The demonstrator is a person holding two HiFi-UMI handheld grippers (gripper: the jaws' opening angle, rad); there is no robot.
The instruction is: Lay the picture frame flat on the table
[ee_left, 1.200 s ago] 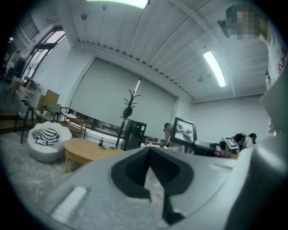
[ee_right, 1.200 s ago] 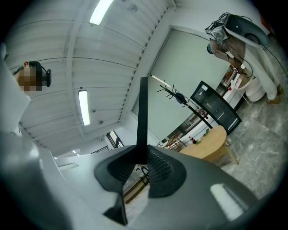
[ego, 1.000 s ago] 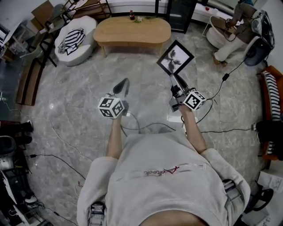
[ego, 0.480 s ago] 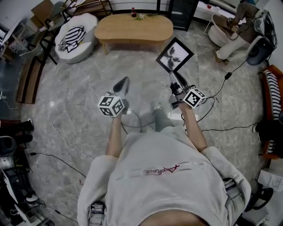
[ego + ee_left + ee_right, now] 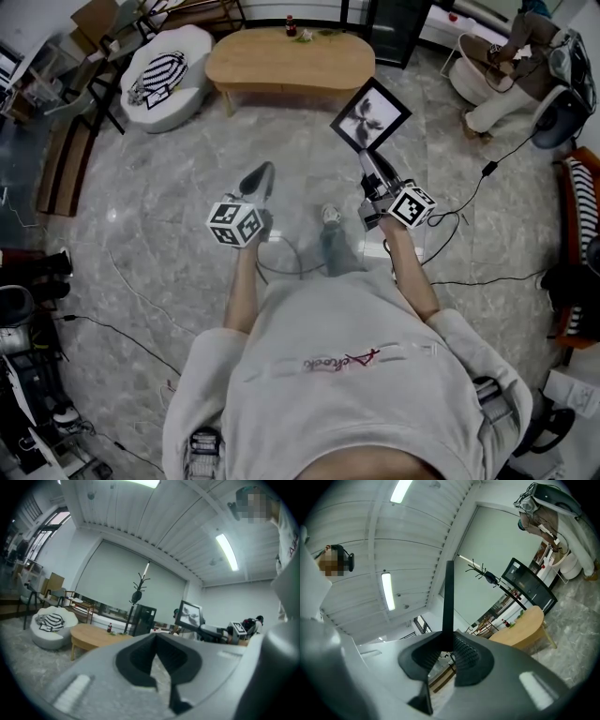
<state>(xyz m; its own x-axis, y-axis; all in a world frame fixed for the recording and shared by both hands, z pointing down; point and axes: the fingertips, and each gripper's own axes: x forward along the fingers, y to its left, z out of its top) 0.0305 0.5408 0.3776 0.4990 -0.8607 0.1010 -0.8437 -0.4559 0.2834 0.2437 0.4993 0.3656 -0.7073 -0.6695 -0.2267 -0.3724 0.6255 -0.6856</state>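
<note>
The black picture frame (image 5: 370, 114) with a black-and-white flower print hangs in the air over the marble floor, and my right gripper (image 5: 366, 159) is shut on its lower edge. In the right gripper view the picture frame (image 5: 448, 597) shows edge-on as a thin black bar pinched between the pads. My left gripper (image 5: 264, 172) is held out beside it, shut and with nothing in it; its jaw tips meet in the left gripper view (image 5: 156, 637). The oval wooden table (image 5: 291, 61) stands ahead, beyond both grippers.
A bottle (image 5: 291, 26) and some greenery sit at the table's far edge. A white pouf with a striped cloth (image 5: 164, 75) stands left of the table, a black cabinet (image 5: 389, 28) behind it. Cables (image 5: 469, 202) run over the floor at right, near a seated person (image 5: 506, 75).
The person has stepped toward the table, which now lies closer and further right in the head view; a foot has come into view between the arms. Both grippers keep their grip and pose.
</note>
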